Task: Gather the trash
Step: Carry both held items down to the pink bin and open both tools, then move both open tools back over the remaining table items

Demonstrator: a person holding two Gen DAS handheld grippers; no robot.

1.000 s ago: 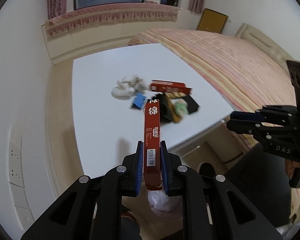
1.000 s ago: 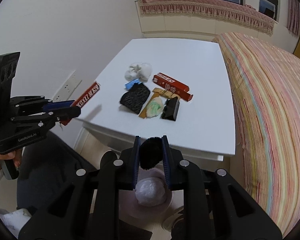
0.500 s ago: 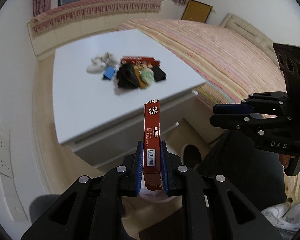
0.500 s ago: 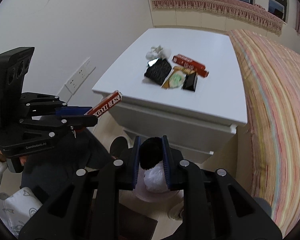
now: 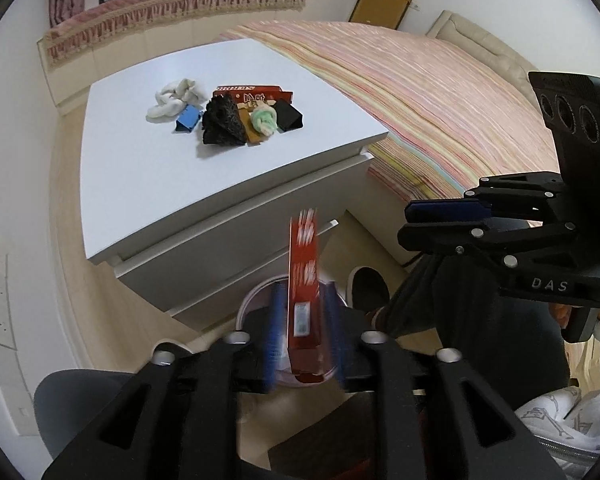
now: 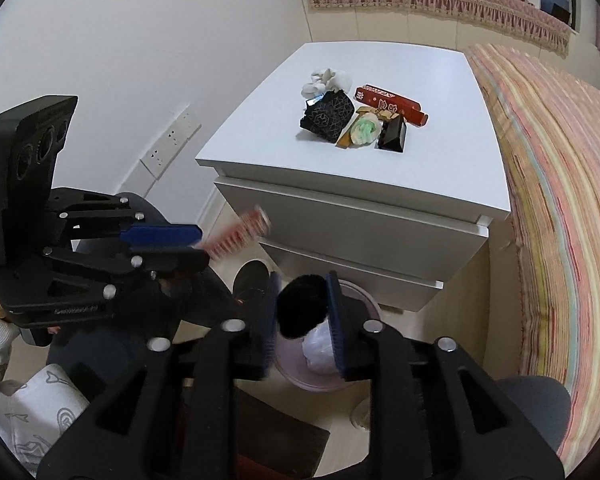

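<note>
My left gripper (image 5: 302, 328) has its jaws spread, and the long red box (image 5: 305, 300) stands loose between them, blurred, over the pink bin (image 5: 252, 300) on the floor. My right gripper (image 6: 302, 320) has also spread; the black fuzzy ball (image 6: 302, 310) sits between its pads above the bin (image 6: 364, 296), which holds a white bag (image 6: 320, 350). More trash lies on the white dresser (image 5: 148, 184): a white crumpled tissue (image 5: 174, 98), a blue piece (image 5: 188, 118), a black patterned wrapper (image 5: 222, 122), a second red box (image 5: 248, 94), a green-white wad (image 5: 264, 120) and a black packet (image 5: 288, 116).
A striped bed (image 5: 440, 92) lies right of the dresser. Wall sockets (image 6: 170, 142) are on the left wall. A dark slipper (image 5: 368, 284) and the person's legs are beside the bin. The right gripper shows in the left wrist view (image 5: 444, 220).
Both grippers pulled back from the dresser and came down over the bin. Both have opened, so the red box and black ball are now loose between the pads.
</note>
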